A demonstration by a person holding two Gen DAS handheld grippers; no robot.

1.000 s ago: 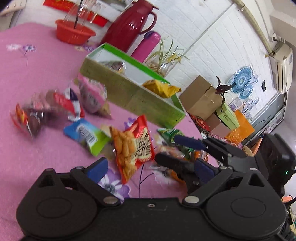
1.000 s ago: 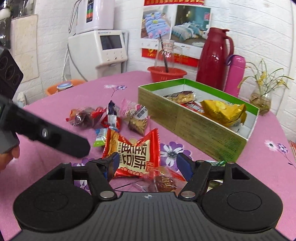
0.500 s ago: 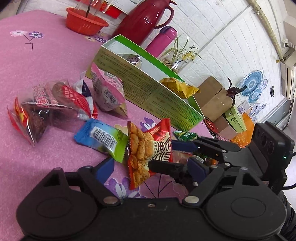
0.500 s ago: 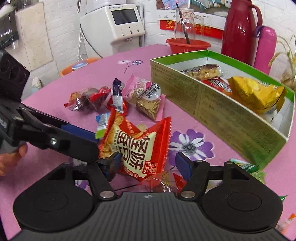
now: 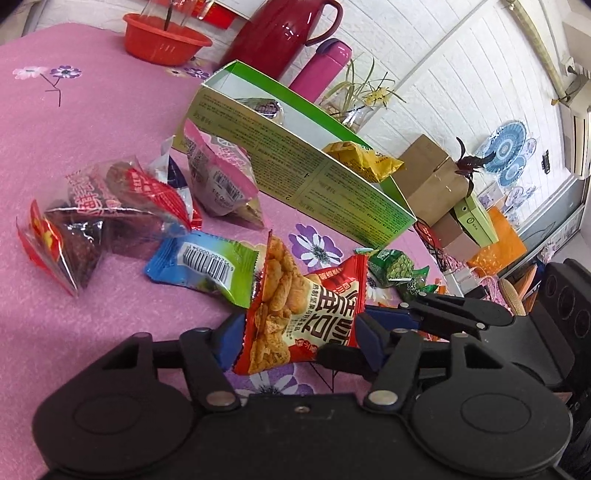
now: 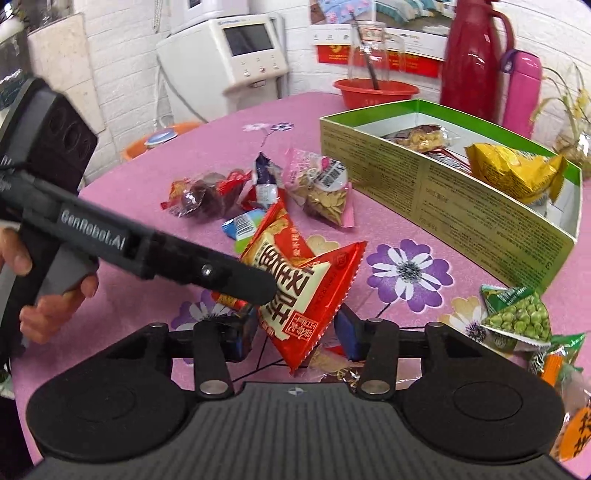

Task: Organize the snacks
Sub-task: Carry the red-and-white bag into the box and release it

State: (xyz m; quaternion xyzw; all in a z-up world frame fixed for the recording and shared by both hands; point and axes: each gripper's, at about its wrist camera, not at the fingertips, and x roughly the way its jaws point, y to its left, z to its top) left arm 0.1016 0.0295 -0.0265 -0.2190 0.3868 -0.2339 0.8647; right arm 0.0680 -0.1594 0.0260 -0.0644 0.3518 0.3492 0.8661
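At the near edge of the pink flowered counter [image 5: 92, 122], the left gripper [image 5: 291, 338] has its jaws pinching the red snack packet [image 5: 295, 314], which stands up off the cloth between the blue pads. Its jaws have just been closing, and the packet is squeezed between them. In the right wrist view the same red packet [image 6: 306, 291] sits between the jaws of the right gripper [image 6: 295, 338], which have also just been closing; they stand partly spread, and I cannot tell whether the pads press on the foil or only flank it. A hand [image 6: 44, 295] at 9 o'clock grips the left tool's handle.

From the red packet in the left view, a blue-and-green packet [image 5: 207, 266] lies just beside it at 10 o'clock, a clear-and-red packet of dark sweets [image 5: 92, 221] farther out at 9 to 10 o'clock, and a pink packet [image 5: 221, 184] at 11 o'clock, close to the box. A green pea packet [image 5: 399, 269] lies near at 2 o'clock. The long green box [image 5: 295, 170] stretches across 12 to 1 o'clock, holding a yellow packet [image 5: 362, 158] at one end. Beyond it at 12 o'clock stand a red jug [image 5: 284, 33], a pink flask [image 5: 321, 70] and a red bowl [image 5: 162, 44].
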